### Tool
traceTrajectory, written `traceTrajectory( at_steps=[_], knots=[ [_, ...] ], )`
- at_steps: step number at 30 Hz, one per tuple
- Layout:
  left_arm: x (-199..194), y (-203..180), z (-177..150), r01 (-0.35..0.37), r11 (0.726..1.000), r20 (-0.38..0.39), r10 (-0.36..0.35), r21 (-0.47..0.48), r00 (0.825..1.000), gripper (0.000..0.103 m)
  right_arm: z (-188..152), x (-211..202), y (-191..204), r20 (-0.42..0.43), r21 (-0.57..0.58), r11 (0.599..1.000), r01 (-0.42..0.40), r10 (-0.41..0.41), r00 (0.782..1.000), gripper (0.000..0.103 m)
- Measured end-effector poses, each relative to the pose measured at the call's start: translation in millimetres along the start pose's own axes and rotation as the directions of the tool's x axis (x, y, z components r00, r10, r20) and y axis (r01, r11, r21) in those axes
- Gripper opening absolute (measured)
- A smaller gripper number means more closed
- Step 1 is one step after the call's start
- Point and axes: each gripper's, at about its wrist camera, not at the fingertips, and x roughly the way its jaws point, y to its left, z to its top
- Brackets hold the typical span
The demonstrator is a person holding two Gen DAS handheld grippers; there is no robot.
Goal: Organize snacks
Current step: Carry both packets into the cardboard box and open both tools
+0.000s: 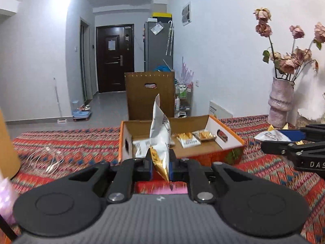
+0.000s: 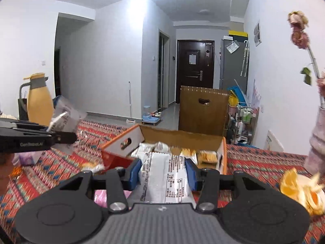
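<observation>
An open orange and white cardboard box (image 1: 225, 130) sits on the patterned tablecloth and holds several small snack packets (image 1: 190, 139). My left gripper (image 1: 160, 163) is shut on a white and gold snack packet (image 1: 160, 134) that stands upright just in front of the box. My right gripper (image 2: 165, 171) is shut on a white printed snack packet (image 2: 168, 174), close to the box (image 2: 124, 142). The right gripper also shows in the left wrist view (image 1: 292, 142) at the right of the box. The left gripper shows in the right wrist view (image 2: 61, 136) at the left.
A pink vase of dried roses (image 1: 280, 101) stands at the back right. A yellow jug (image 2: 39, 101) stands at the left. A plate of orange peel (image 2: 300, 189) lies at the right. A brown chair back (image 2: 203, 109) is behind the box. A clear wrapper (image 1: 48, 158) lies left.
</observation>
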Motion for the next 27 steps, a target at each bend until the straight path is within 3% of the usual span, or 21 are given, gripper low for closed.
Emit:
traceTrajectory(
  at_steps=[3,9,13,16,20,27],
  knots=[
    [34.5,6.7,21.1,-0.011,1.000,0.006,0.011,0.022,1.000,0.014,17.3,36.5,-13.8,-0.012,0.061,0.996,-0.069,0.070,0.997,0.046],
    [106.2,17.3,58.8,-0.024,0.999,-0.027,0.024,0.029,0.999,0.014,51.1,115.2,-30.7,-0.036,0.086,0.993,-0.082,0.086,0.996,0.046],
    [162.9,27.5,72.5,-0.012,1.000,-0.112,0.014,0.014,0.994,0.014,66.1,174.9,-37.7,-0.092,0.093,0.994,-0.059,0.068,0.993,0.046],
    [205.6,37.5,75.8,-0.009,1.000,-0.189,0.003,-0.027,0.982,0.014,69.8,221.7,-44.0,-0.164,0.166,0.982,-0.095,0.122,0.979,0.046],
    [251.0,49.5,61.0,-0.013,0.995,-0.291,-0.016,-0.099,0.957,0.014,59.4,280.7,-45.4,-0.292,0.254,0.963,-0.092,0.167,0.942,0.046],
    [284.9,65.2,15.4,0.029,0.992,-0.425,-0.078,-0.121,0.902,0.014,27.0,348.7,-30.3,-0.530,0.233,0.972,-0.032,0.155,0.834,0.046]
  ],
)
